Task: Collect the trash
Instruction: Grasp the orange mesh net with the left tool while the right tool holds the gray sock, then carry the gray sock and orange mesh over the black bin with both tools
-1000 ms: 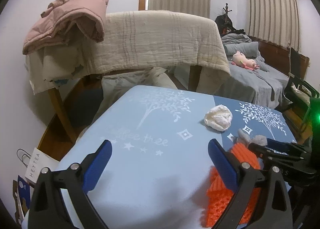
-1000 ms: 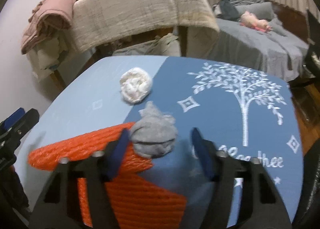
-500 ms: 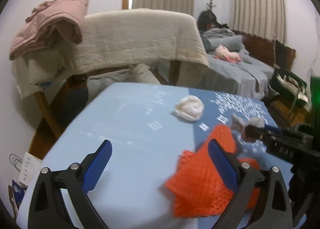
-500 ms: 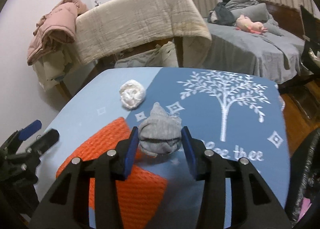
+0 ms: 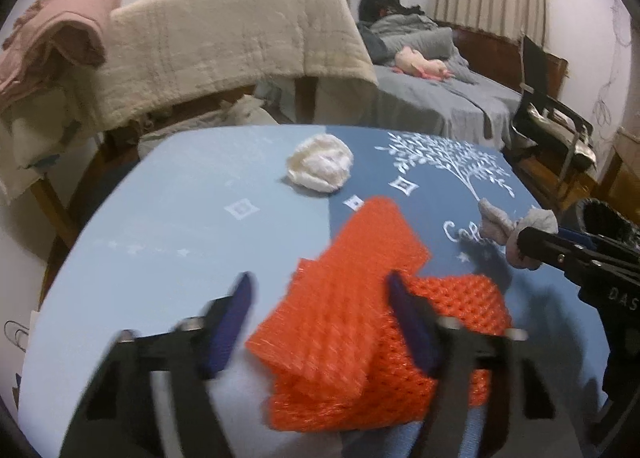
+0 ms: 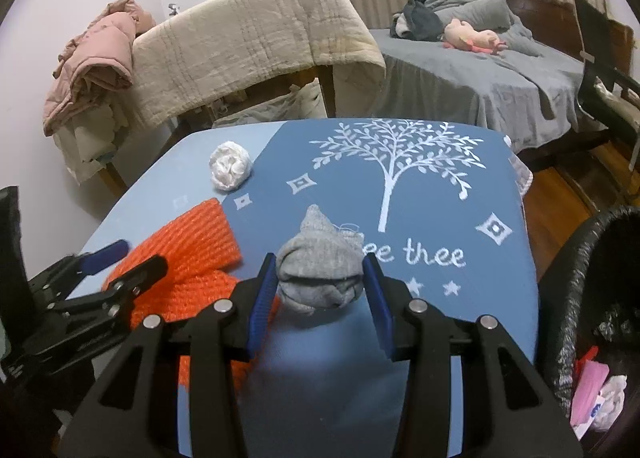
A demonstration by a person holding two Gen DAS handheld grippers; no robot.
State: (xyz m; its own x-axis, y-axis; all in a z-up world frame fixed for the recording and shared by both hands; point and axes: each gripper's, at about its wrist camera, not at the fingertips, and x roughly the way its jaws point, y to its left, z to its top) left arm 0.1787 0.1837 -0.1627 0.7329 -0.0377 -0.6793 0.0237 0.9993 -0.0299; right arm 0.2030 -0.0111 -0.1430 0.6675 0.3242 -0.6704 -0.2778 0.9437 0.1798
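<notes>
My right gripper (image 6: 320,294) is shut on a crumpled grey wad (image 6: 320,274) and holds it above the blue tablecloth (image 6: 440,226). The wad also shows in the left wrist view (image 5: 516,228). My left gripper (image 5: 320,322) is open, its jaws straddling the near end of an orange foam net (image 5: 360,330) that lies on the cloth. The net shows in the right wrist view (image 6: 188,242) too. A white crumpled tissue ball (image 5: 320,166) sits farther back on the table, also seen in the right wrist view (image 6: 230,168).
A black-lined trash bin (image 6: 588,318) with some trash inside stands at the table's right edge. Behind the table a chair is draped with a beige blanket (image 5: 224,46) and a pink jacket (image 5: 60,30). A grey bed (image 6: 480,74) lies at the back right.
My right gripper closed on the grey wad and lifted it toward the right. My left gripper moved right and forward over the orange net and narrowed somewhat.
</notes>
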